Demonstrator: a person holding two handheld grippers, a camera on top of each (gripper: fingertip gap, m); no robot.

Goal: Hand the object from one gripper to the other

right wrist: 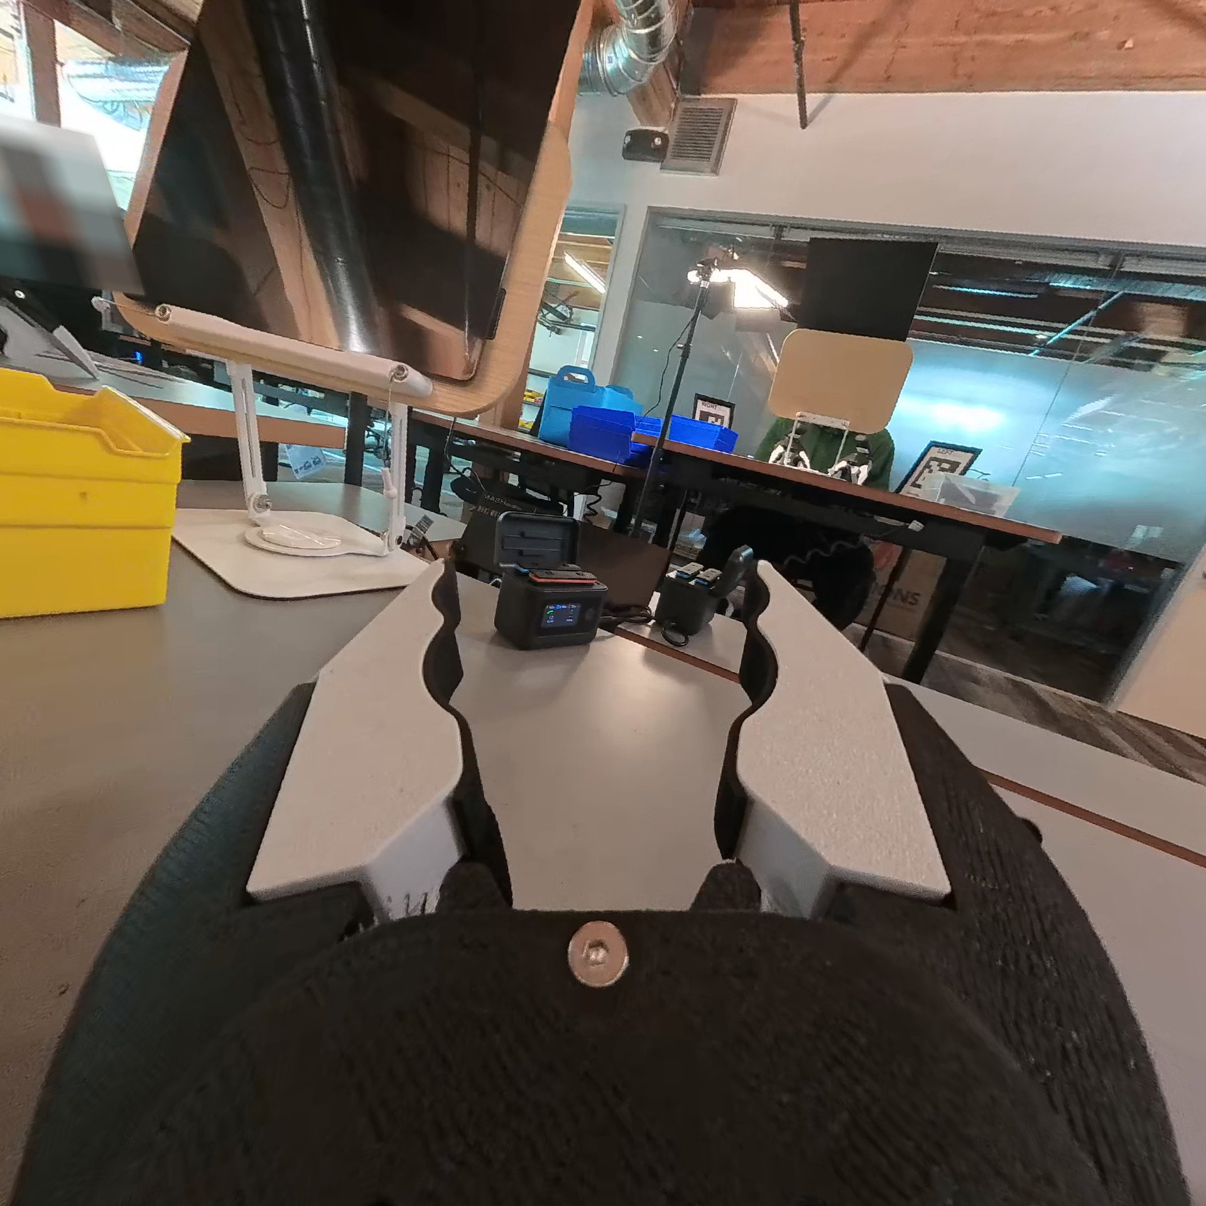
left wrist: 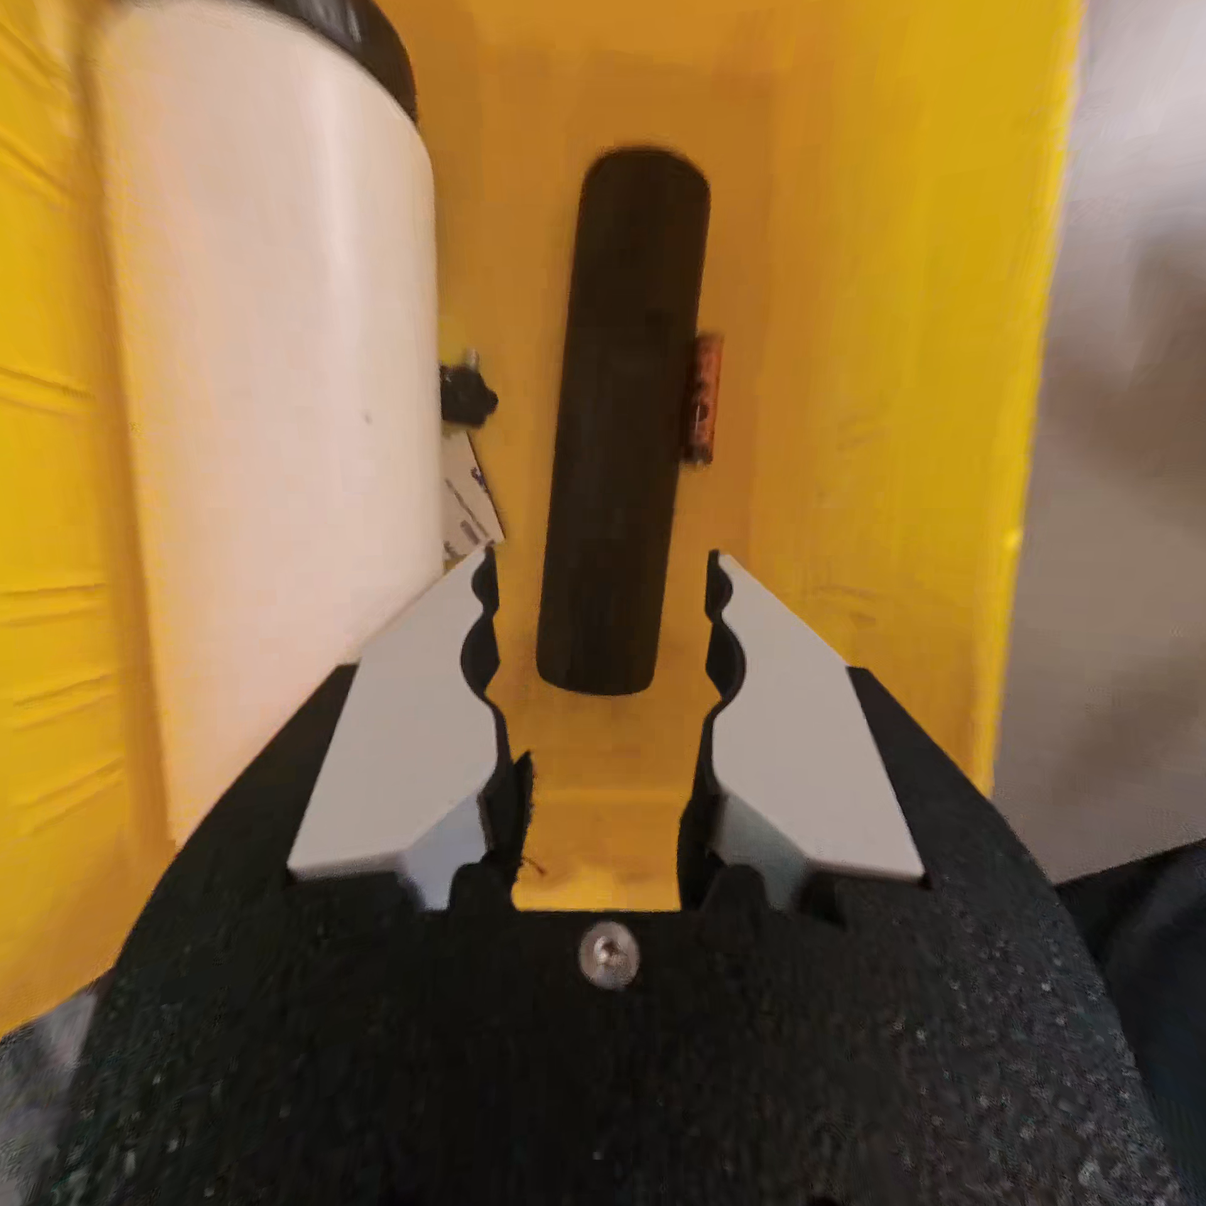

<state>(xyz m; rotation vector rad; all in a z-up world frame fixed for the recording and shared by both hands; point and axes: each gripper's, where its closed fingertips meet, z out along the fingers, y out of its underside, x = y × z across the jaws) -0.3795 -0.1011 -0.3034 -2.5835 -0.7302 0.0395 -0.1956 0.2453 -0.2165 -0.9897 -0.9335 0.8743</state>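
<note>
In the left wrist view a black cylinder (left wrist: pixel 623 431) lies lengthwise on the floor of a yellow bin (left wrist: pixel 848 326). My left gripper (left wrist: pixel 600 561) is open inside the bin. Its fingertips straddle the near end of the cylinder without touching it. A large white container with a black lid (left wrist: pixel 261 326) stands just left of the cylinder. In the right wrist view my right gripper (right wrist: pixel 603 574) is open and empty, held low over a grey table (right wrist: pixel 130 718). The yellow bin (right wrist: pixel 78 496) sits at its far left.
A small brown item (left wrist: pixel 705 398) lies against the cylinder's right side. A black knob (left wrist: pixel 466 395) and a card (left wrist: pixel 470 502) lie beside the white container. A tablet on a white stand (right wrist: pixel 326 326), a black charger case (right wrist: pixel 548 603) and another charger (right wrist: pixel 692 600) stand ahead of the right gripper. About 6 centimeters separates my left fingertips from the black knob (left wrist: pixel 466 395).
</note>
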